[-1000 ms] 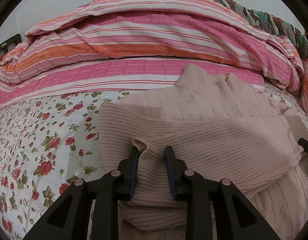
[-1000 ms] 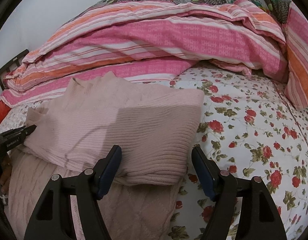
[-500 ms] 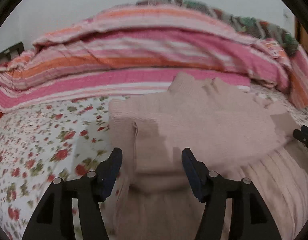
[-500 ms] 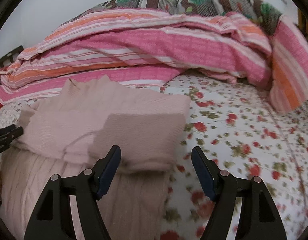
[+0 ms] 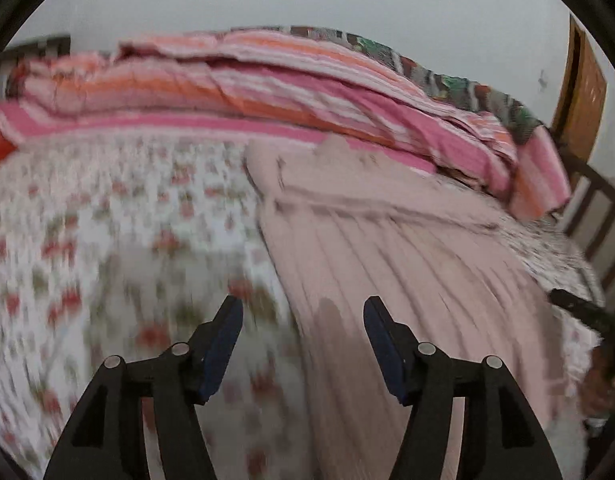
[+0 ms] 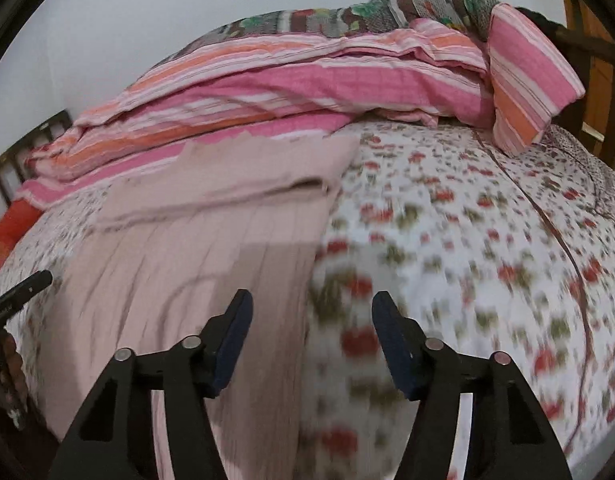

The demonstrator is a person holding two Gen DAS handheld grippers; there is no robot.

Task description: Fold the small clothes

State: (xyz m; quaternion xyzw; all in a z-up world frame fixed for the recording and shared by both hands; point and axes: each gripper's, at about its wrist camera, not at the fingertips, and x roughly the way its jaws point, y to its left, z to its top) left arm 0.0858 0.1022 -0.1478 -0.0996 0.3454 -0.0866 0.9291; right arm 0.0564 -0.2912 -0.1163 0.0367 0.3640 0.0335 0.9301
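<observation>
A pale pink knit sweater (image 5: pixel 387 248) lies flat on the floral bedsheet, collar at the far end. Its sleeves (image 6: pixel 227 188) are folded across the chest. My left gripper (image 5: pixel 303 320) hovers open over the sweater's left edge, low on the body; nothing is pinched between its blue pads. My right gripper (image 6: pixel 311 312) hangs over the sweater's (image 6: pixel 187 248) right edge, its jaws closing but still wide apart, and no cloth is between the pads. Each gripper's tip shows in the other view: the right gripper (image 5: pixel 579 308) and the left gripper (image 6: pixel 23 288). Both views are motion-blurred.
A pink and orange striped quilt (image 5: pixel 267 92) is piled along the back of the bed, with a patterned blanket (image 6: pixel 387 12) on top. Floral sheet (image 6: pixel 467 220) spreads to both sides. Wooden bed rails (image 5: pixel 599 208) stand at the right, and a hand (image 5: pixel 603 384) shows there.
The left gripper has let go of the folded sleeve and opened. Both grippers have drawn back from the chest to the lower body. The right jaws have narrowed a little.
</observation>
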